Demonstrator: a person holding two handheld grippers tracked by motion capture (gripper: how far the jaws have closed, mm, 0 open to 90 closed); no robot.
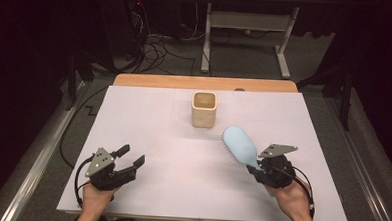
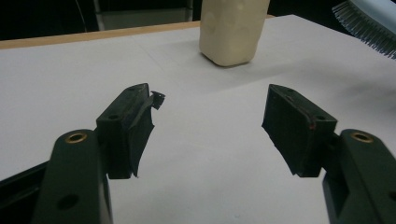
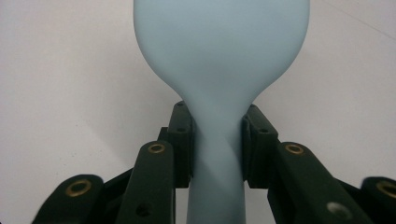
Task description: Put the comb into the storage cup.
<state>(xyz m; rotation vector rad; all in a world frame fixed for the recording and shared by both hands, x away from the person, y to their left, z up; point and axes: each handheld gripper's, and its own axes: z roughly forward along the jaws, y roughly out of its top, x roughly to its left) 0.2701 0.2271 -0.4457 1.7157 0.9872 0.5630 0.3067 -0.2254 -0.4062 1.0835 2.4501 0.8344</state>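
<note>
Right gripper [image 3: 218,135] clamps hairbrush [image 1: 240,145]; beige cup [image 1: 204,109] stands just beyond.

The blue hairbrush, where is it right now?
In the high view the blue hairbrush is on the right, its handle clamped in the right gripper, its head nearest the cream cup.

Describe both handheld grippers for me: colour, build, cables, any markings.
Left gripper and right gripper are matching black two-fingered tools, each topped by a grey three-cornered plate with small holes. Brass-coloured rivets sit at the finger joints. A black cable loops back from each body. No sleeves visible.
</note>
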